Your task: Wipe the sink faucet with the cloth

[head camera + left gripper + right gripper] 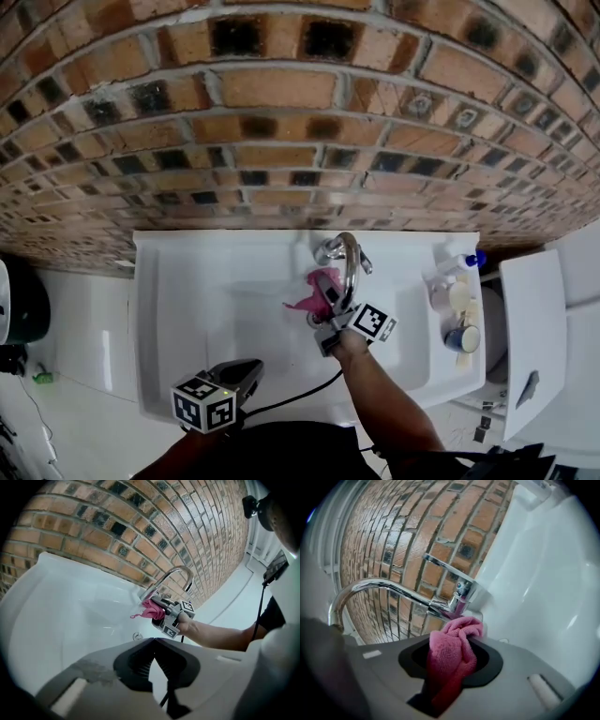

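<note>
A chrome gooseneck faucet (345, 260) stands at the back of a white sink (187, 309), against a brick wall. My right gripper (328, 305) is shut on a bunched pink cloth (317, 289), held just below the spout, close to the faucet base (459, 597). The cloth (452, 658) fills the right jaws and pokes out toward the faucet (393, 590). My left gripper (246, 373) hangs over the sink's near rim, shut, with nothing in it. From the left gripper view, the cloth (151, 610) and the faucet (174, 579) show at the sink's far side.
A ledge right of the basin holds a spray bottle (461, 262) and small containers (461, 336). The drain (136, 636) lies in the basin. A white cabinet (534, 337) stands at the right, a dark bin (21, 305) at the left. A cable (295, 398) trails from the right gripper.
</note>
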A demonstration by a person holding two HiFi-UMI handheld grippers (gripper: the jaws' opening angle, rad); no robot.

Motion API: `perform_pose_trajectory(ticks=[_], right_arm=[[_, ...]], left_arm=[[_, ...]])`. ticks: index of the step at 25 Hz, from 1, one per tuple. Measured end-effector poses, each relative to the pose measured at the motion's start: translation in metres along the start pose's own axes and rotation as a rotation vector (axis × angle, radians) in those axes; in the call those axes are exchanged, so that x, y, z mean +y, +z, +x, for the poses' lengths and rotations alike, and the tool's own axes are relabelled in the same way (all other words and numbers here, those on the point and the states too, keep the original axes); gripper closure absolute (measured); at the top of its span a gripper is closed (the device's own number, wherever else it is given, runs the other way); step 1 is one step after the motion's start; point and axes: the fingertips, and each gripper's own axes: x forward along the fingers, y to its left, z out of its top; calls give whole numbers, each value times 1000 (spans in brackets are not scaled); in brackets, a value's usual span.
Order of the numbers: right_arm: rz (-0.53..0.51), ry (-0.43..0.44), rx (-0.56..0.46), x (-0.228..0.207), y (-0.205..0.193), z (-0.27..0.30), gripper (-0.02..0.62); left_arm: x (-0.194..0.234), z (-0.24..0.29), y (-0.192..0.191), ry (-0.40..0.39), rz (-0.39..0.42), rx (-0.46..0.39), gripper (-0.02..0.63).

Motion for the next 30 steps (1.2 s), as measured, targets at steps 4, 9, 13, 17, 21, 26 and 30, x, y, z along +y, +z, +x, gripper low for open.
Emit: perform_pose_trajectory(ticks=[4,9,13,17,21,26,30], right_arm=[[26,-8,-23,-9,4,10,463],[27,10,-34,-6,10,22,463],[18,4,-37,-8,12,23,463],[47,14,-30,-2,11,24,463],[31,24,-22,6,15,21,463],[49,130,-26,34,19,22,463],[45,186,-3,59,19,18,463]], left_arm=[[9,-5,0,14,-6,-2,603],[13,-7,2,20,-10,-11,603],[12,-6,3,19,-18,-20,603],[7,-3,1,8,-28,-29,603],[2,-2,3,4,-29,-44,603],[-4,-2,1,10,-36,-58,603],[-12,0,0,19,-34,-66,603]])
